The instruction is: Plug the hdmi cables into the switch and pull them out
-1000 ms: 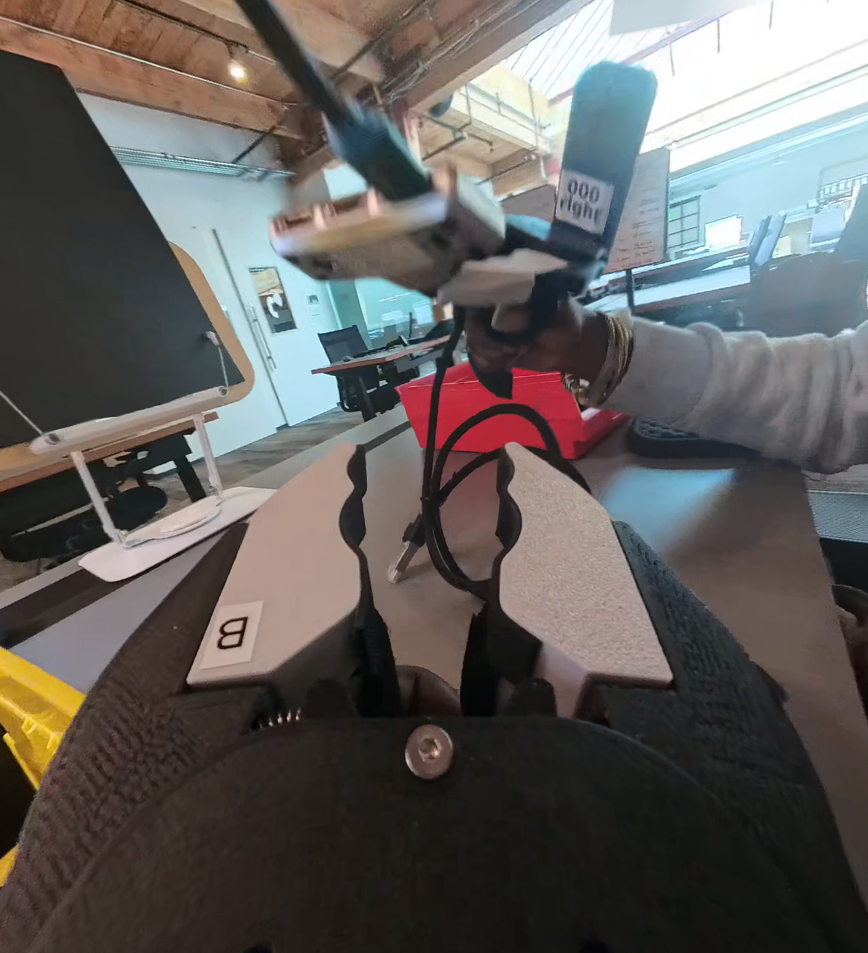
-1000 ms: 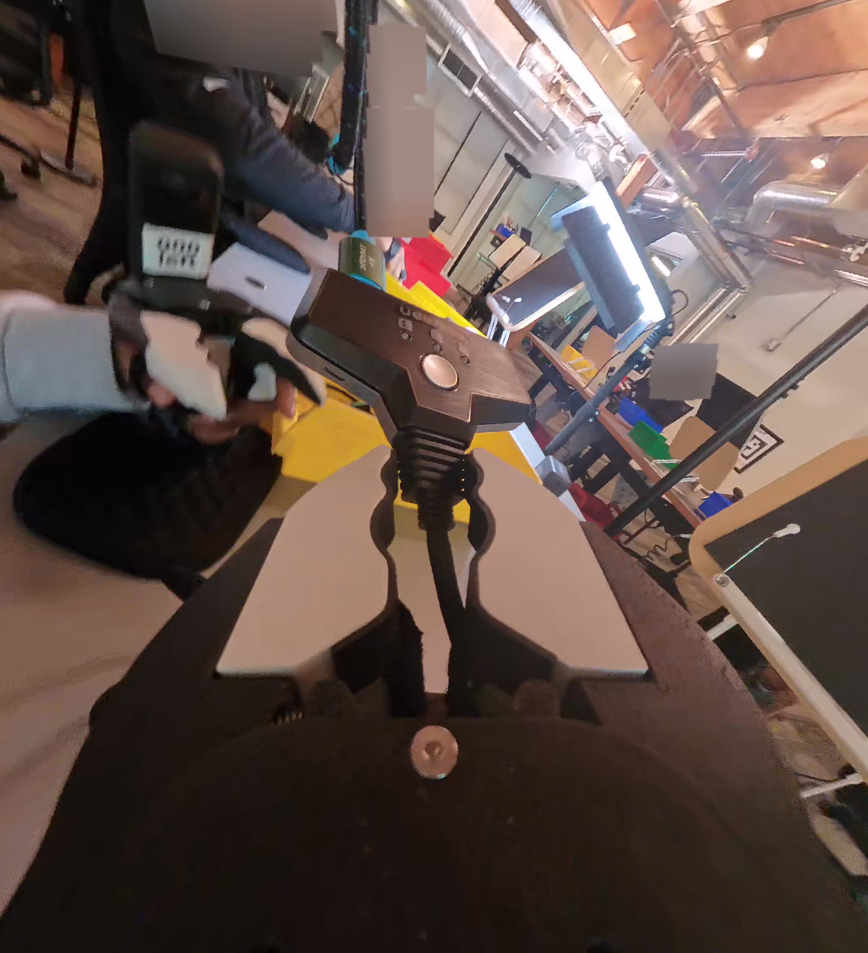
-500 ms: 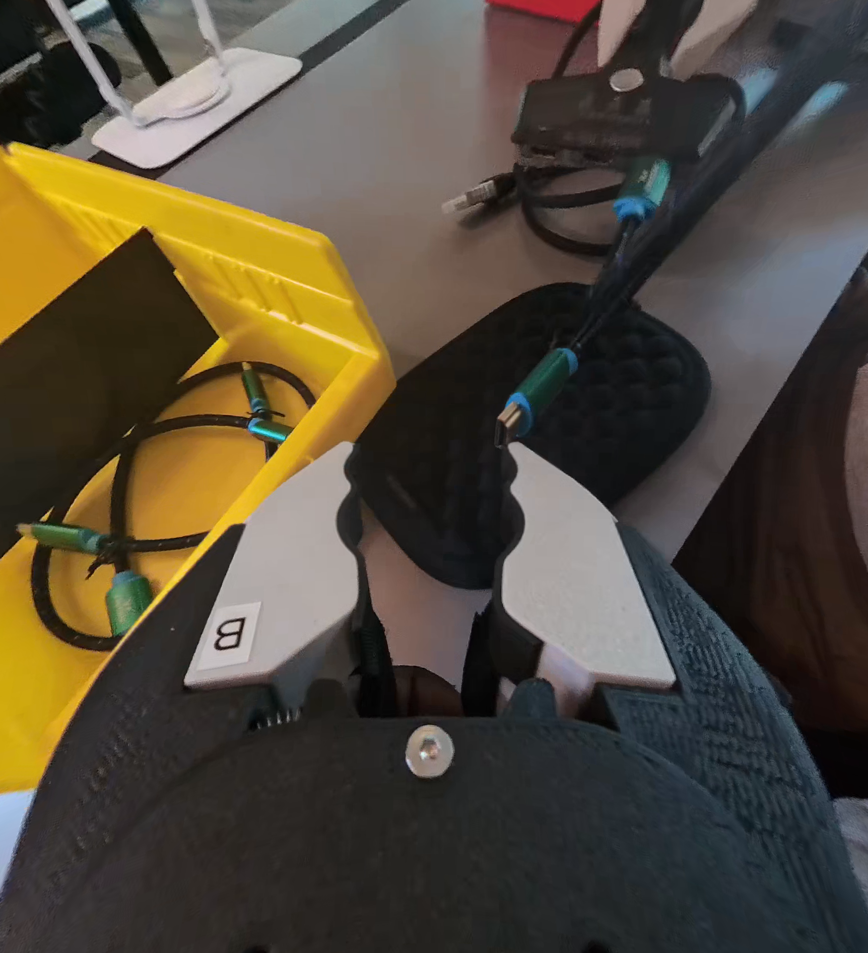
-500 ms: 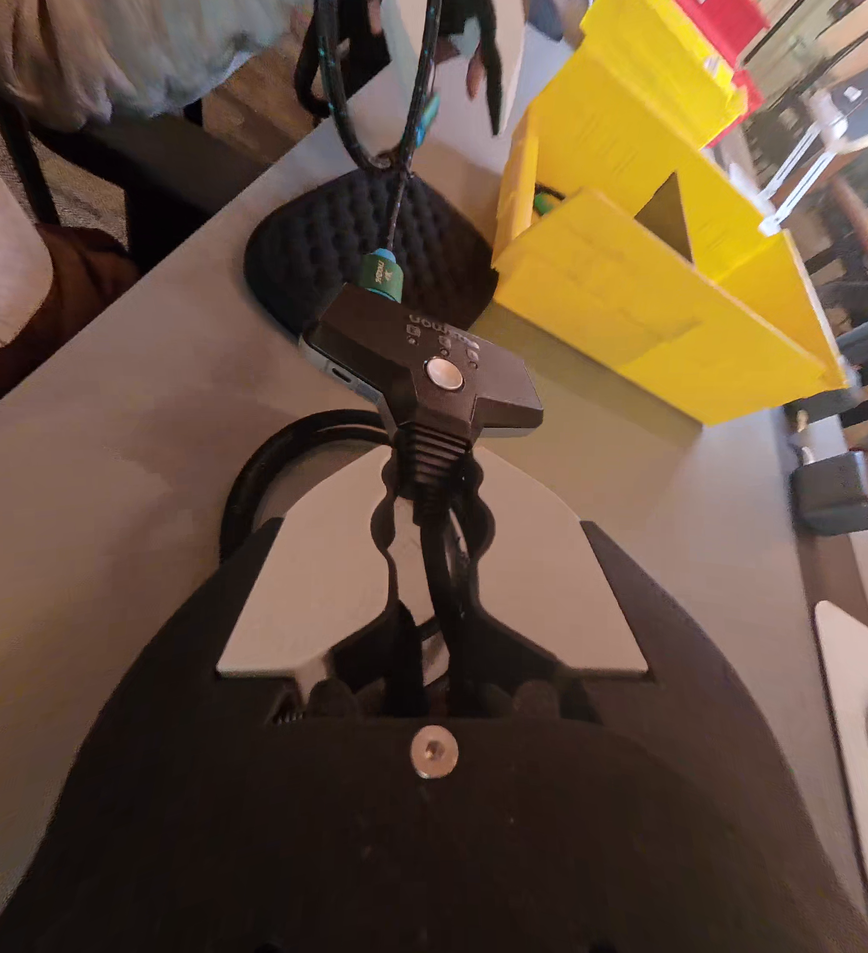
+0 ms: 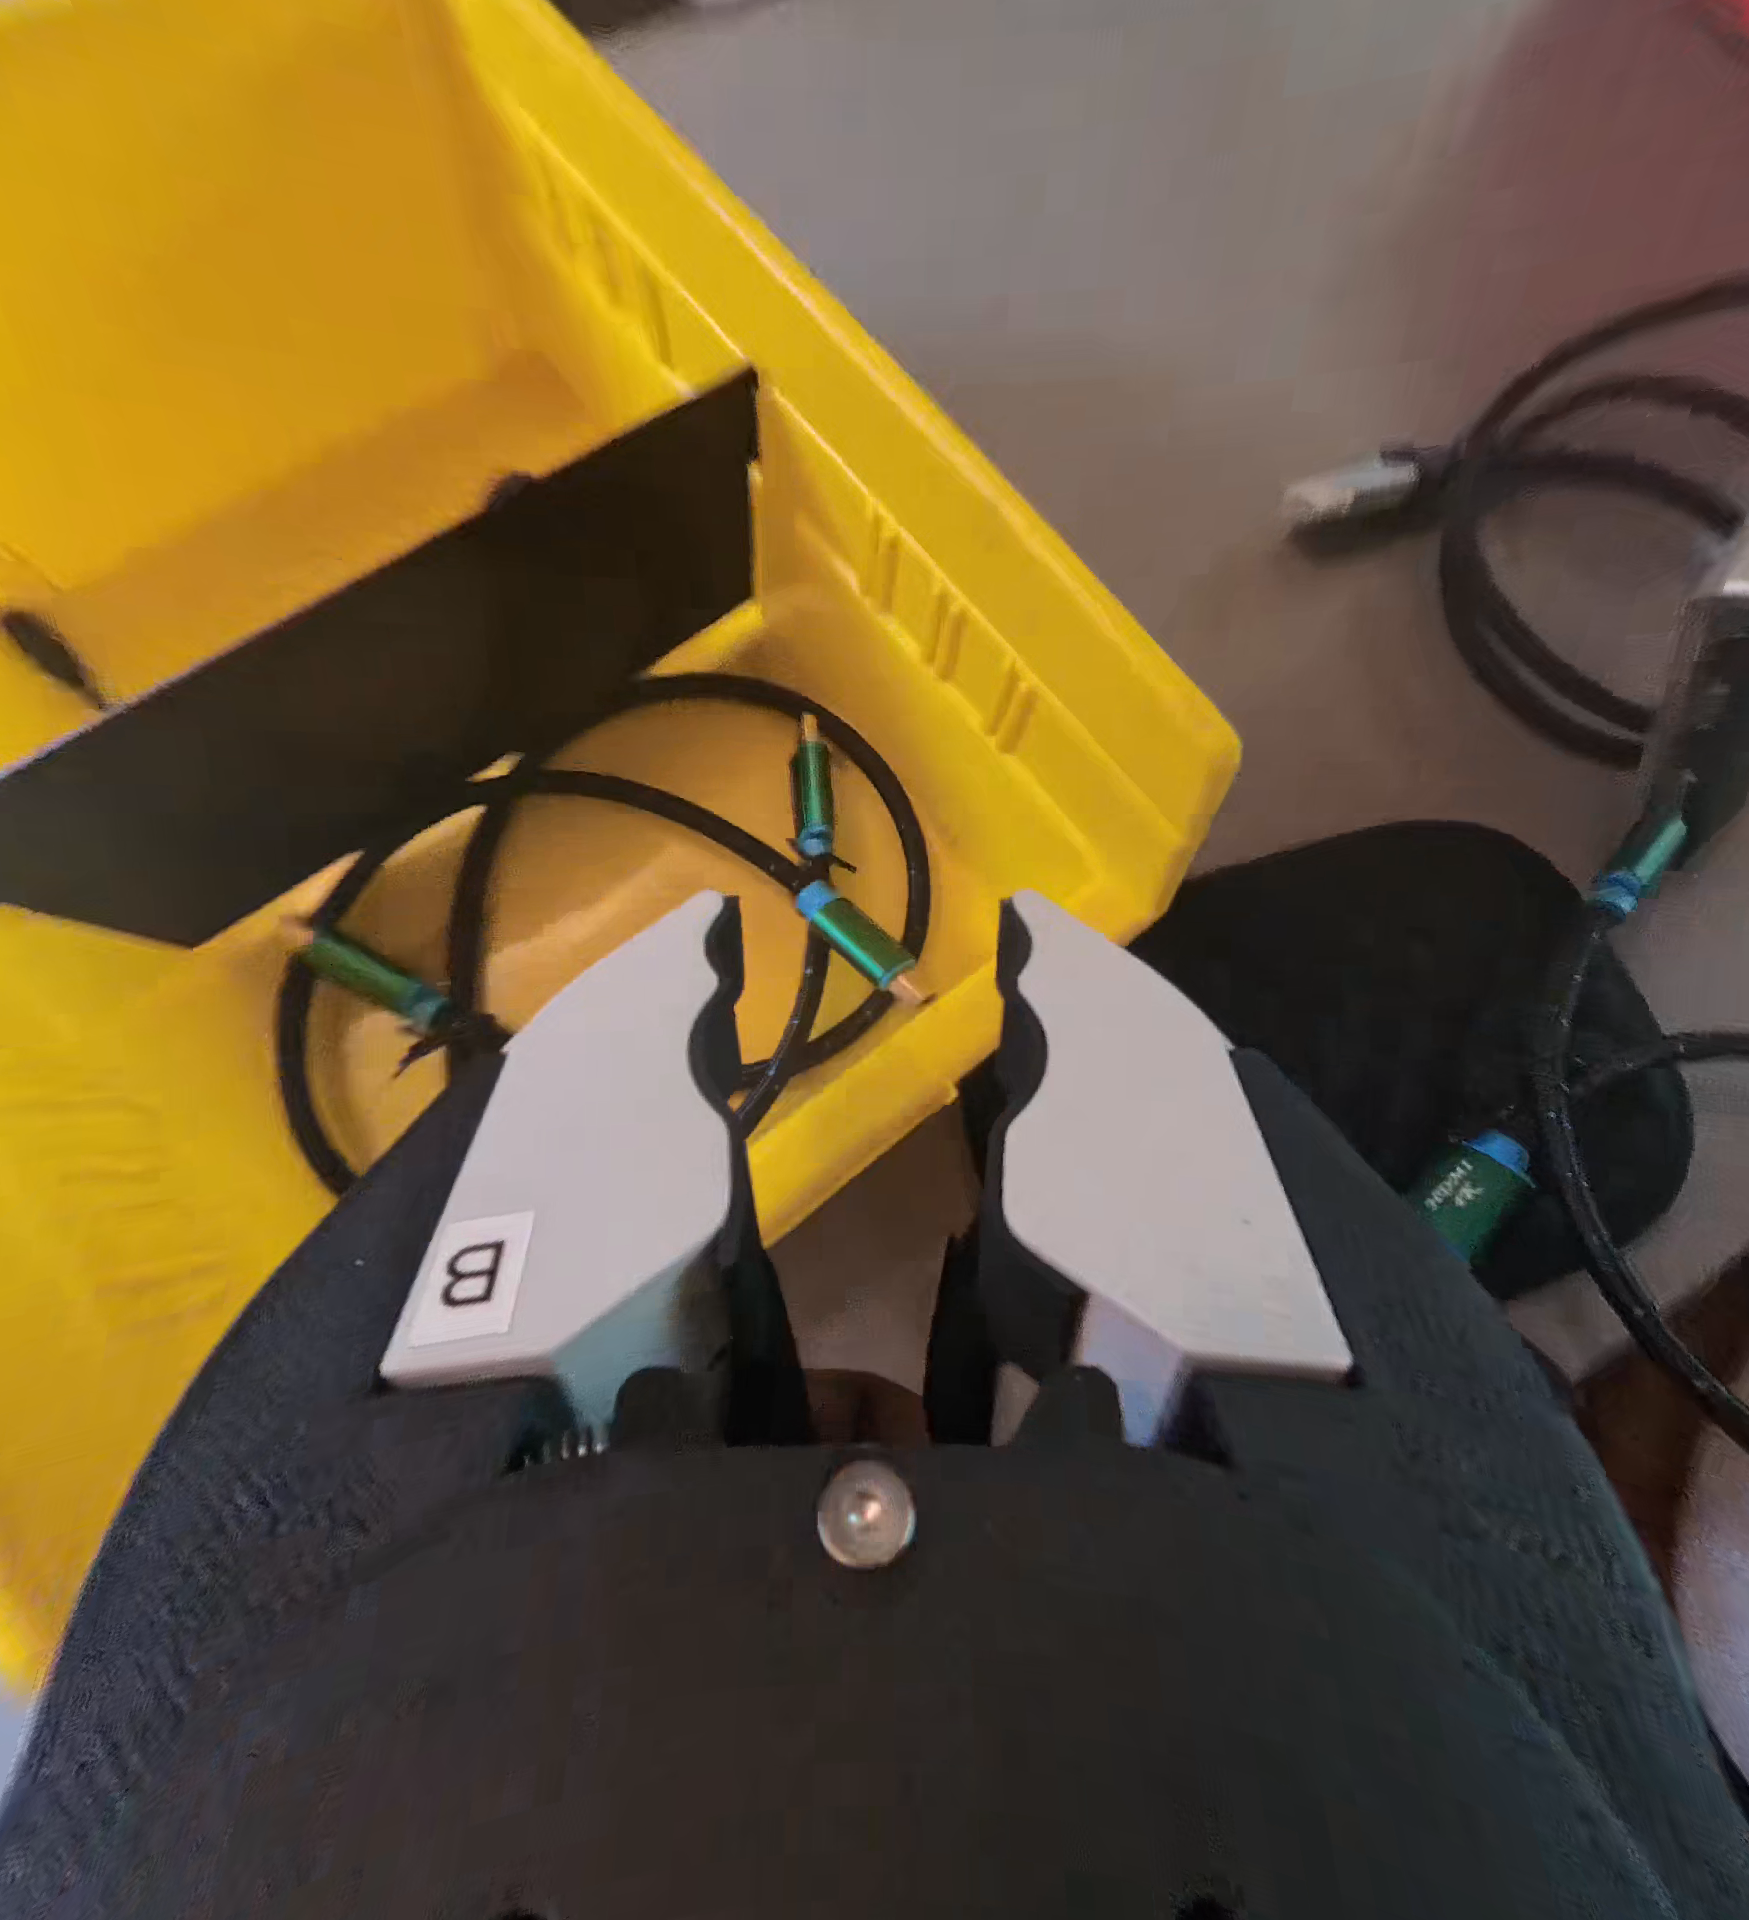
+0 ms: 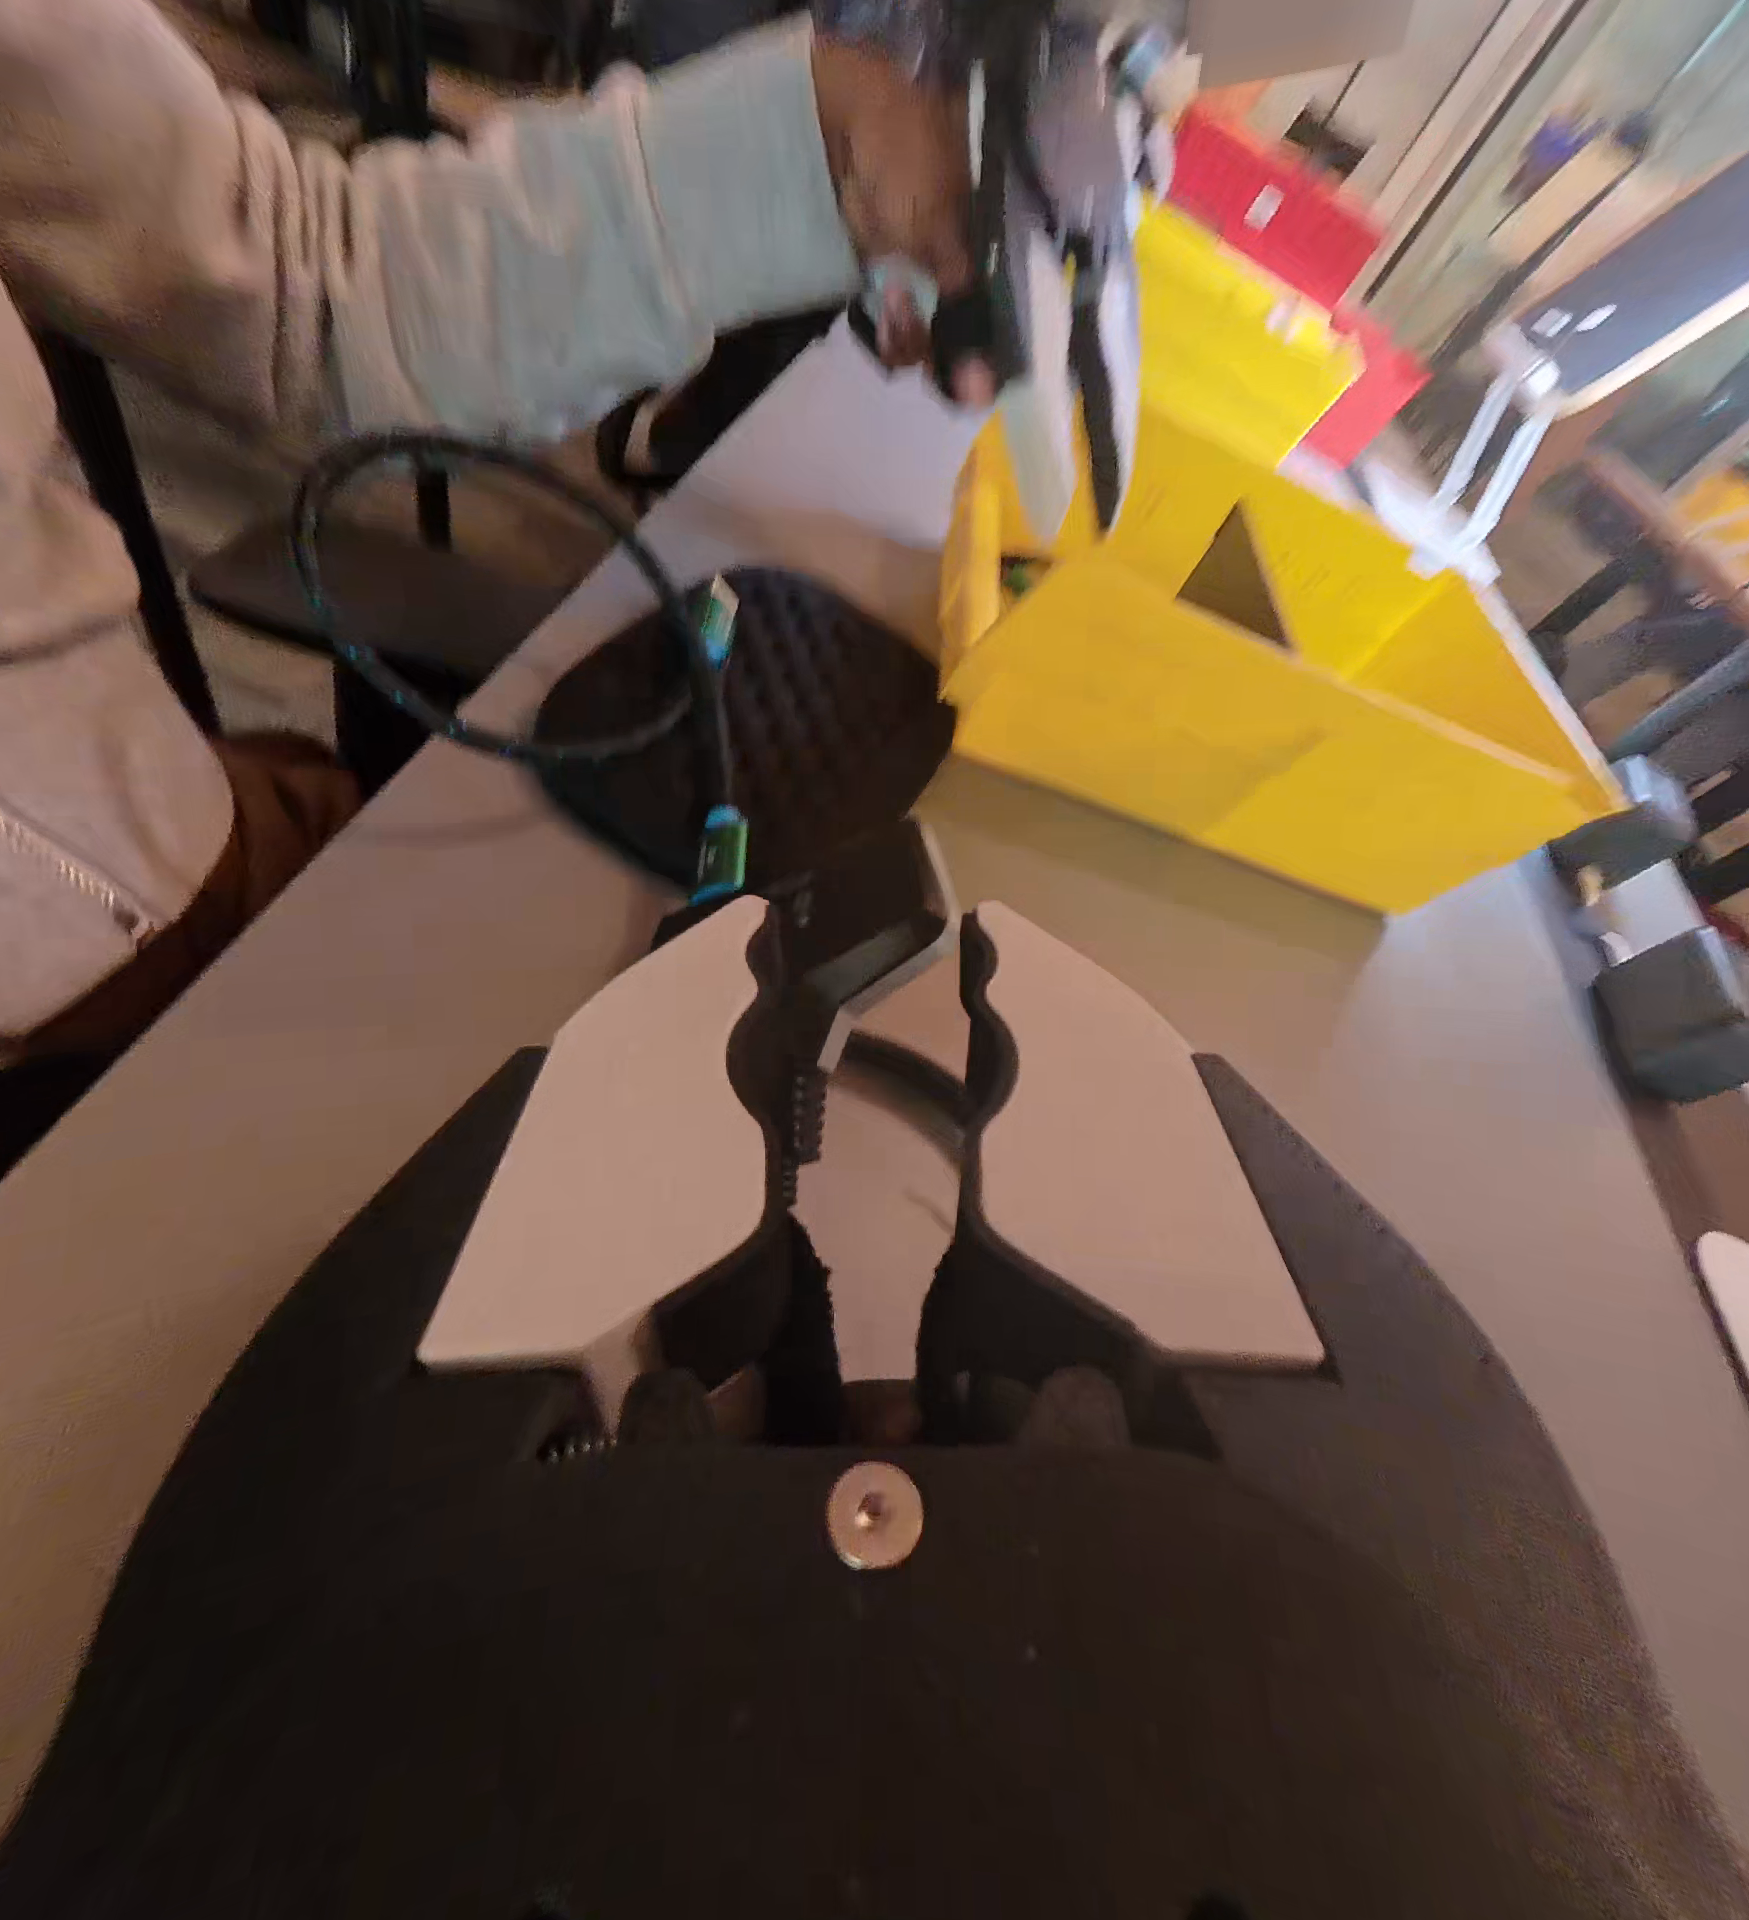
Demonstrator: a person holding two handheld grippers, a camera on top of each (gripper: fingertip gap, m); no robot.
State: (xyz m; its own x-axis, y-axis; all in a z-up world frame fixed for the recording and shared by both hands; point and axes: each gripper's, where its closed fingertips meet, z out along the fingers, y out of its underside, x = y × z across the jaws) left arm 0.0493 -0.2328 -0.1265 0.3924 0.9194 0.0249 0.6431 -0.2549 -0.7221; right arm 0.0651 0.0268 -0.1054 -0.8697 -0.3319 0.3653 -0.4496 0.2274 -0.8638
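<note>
Both grippers' fingers (image 6: 1057,1039) now apart.

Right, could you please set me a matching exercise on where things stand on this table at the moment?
Things:
1. yellow bin
2. black pad
3. switch
4. left gripper

States:
a. has a green plug seated in it
b. open, above the bin's near corner
c. holds coiled cables
d. a loose plug lies on it

Pairs: 1-c, 2-d, 3-a, 4-b
</note>
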